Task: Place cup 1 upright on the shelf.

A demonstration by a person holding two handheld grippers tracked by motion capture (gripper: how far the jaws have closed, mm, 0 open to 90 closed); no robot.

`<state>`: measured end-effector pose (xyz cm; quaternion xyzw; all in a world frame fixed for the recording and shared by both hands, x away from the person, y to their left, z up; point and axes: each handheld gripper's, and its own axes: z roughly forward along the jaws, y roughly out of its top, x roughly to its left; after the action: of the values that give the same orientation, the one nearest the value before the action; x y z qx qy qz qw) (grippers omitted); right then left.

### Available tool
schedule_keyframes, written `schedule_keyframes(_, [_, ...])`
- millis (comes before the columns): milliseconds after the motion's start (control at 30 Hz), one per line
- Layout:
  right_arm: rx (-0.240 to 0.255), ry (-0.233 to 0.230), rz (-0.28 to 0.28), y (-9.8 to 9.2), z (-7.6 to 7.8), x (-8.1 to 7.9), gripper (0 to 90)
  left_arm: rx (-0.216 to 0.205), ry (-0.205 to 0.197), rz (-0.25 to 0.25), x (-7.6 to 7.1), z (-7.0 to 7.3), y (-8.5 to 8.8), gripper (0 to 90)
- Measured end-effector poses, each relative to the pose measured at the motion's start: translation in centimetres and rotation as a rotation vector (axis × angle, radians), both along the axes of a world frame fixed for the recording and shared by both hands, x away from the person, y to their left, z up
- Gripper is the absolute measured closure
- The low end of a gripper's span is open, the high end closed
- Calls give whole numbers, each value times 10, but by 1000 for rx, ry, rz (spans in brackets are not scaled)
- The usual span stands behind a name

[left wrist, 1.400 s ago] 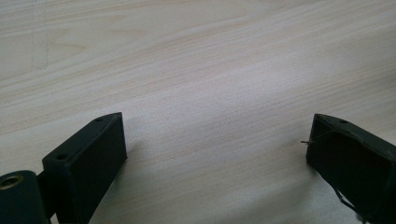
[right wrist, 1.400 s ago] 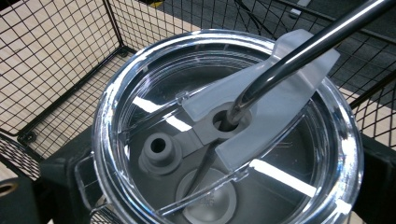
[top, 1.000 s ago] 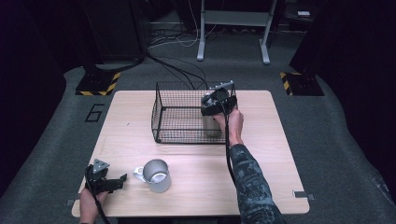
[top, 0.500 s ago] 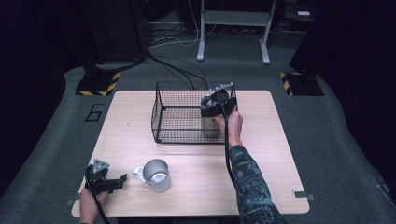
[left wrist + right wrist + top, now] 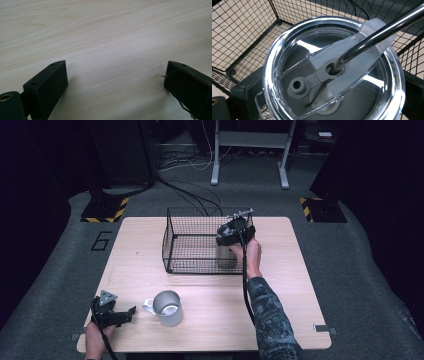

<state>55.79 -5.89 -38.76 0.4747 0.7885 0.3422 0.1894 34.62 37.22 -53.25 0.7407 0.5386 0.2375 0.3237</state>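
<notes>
A steel tumbler (image 5: 226, 257) with a clear lid (image 5: 334, 72) and a dark straw (image 5: 382, 32) stands upright in the near right corner of a black wire basket (image 5: 190, 245). My right gripper (image 5: 228, 242) reaches down into the basket from above, shut on the tumbler just below its lid, one jaw on each side. My left gripper (image 5: 131, 312) rests low at the table's front left, open, with only bare wood between its jaws (image 5: 115, 80). A metal mug (image 5: 167, 307) with a handle stands just to the right of it, untouched.
The basket sits at the back middle of the light wooden table (image 5: 280, 295). Its wire walls close in tightly around the tumbler on the right gripper's side. Cables and stand legs lie on the dark floor beyond the table.
The right gripper has sunk slightly with the tumbler inside the basket. The left gripper and the mug have not moved.
</notes>
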Motion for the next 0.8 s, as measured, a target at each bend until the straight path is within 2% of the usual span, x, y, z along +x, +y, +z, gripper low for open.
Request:
schedule_keyframes(200, [-4,24,-5,0,7,-2,0,0,0,0,0,0,0,49])
schedule_keyframes(267, [-11,4,-2,0,10,-3,0,1,0,0,0,0,0,50])
schedule_keyframes(367, [-19,10,7,0,14,-5,0,2,-1,2,0,0,0,50])
schedule_keyframes(433, [-8,19,12,-2,18,-6,0,2,-1,2,0,0,0,50])
schedule_keyframes(667, [-3,-18,30,-8,34,-16,0,2,-1,3,0,0,0,51])
schedule_keyframes(800, [11,-10,54,-11,42,-23,0,1,0,3,0,0,0,51])
